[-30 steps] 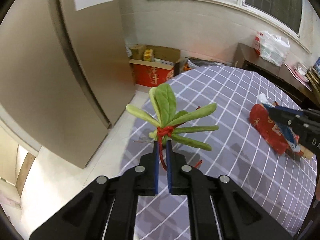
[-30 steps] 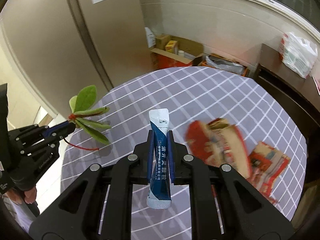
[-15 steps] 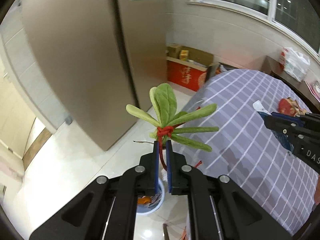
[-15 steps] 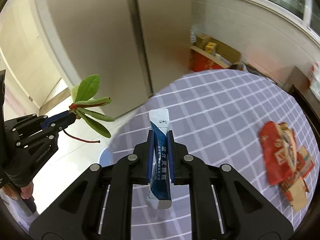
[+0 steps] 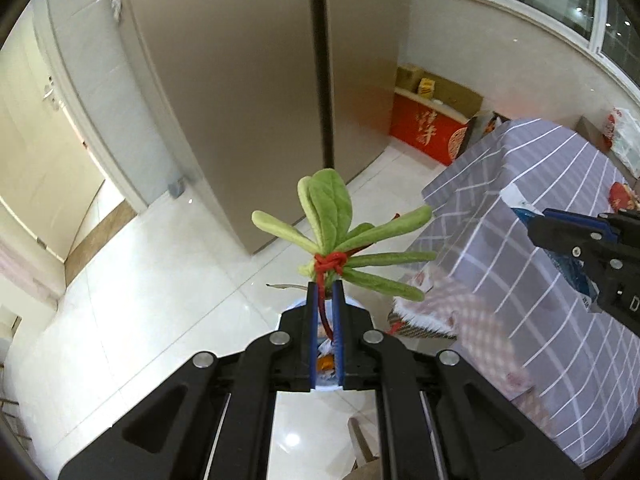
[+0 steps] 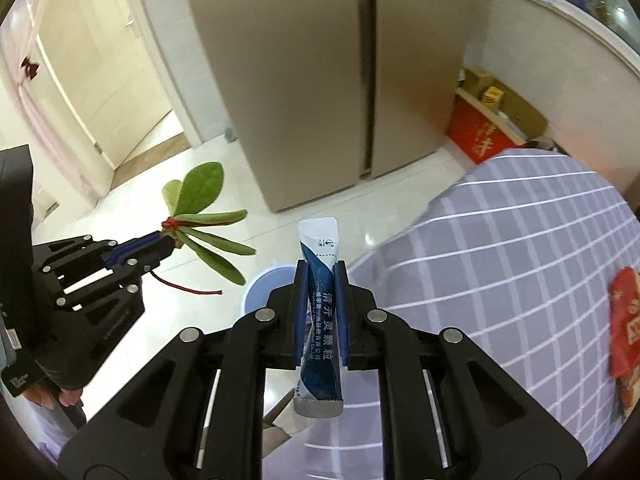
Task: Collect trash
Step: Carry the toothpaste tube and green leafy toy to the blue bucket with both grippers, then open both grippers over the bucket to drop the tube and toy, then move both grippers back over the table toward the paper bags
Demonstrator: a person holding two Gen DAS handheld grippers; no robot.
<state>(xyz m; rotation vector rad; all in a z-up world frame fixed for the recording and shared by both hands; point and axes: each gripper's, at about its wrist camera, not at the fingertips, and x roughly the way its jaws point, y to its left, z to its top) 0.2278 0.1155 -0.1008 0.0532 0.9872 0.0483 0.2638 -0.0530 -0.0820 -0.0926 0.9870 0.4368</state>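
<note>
Left tool (image 5: 325,292): clamped on leaf sprig (image 5: 340,240), stem forward, leaves fanned, above blue bin (image 6: 264,286).
Right tool (image 6: 321,276): closed on blue sachet (image 6: 320,316), long axis forward, beside table (image 6: 520,248) edge.

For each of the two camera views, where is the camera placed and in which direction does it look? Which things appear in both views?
Left wrist: sits on the left gripper, looking along its fingers down at the floor and fridge; its jaws pinch a leaf bundle; the right gripper shows at right.
Right wrist: sits on the right gripper, looking down past a blue sachet toward the bin; the left gripper shows at left.
Shared: leaf bundle, sachet, bin, fridge, checked tablecloth.
</note>
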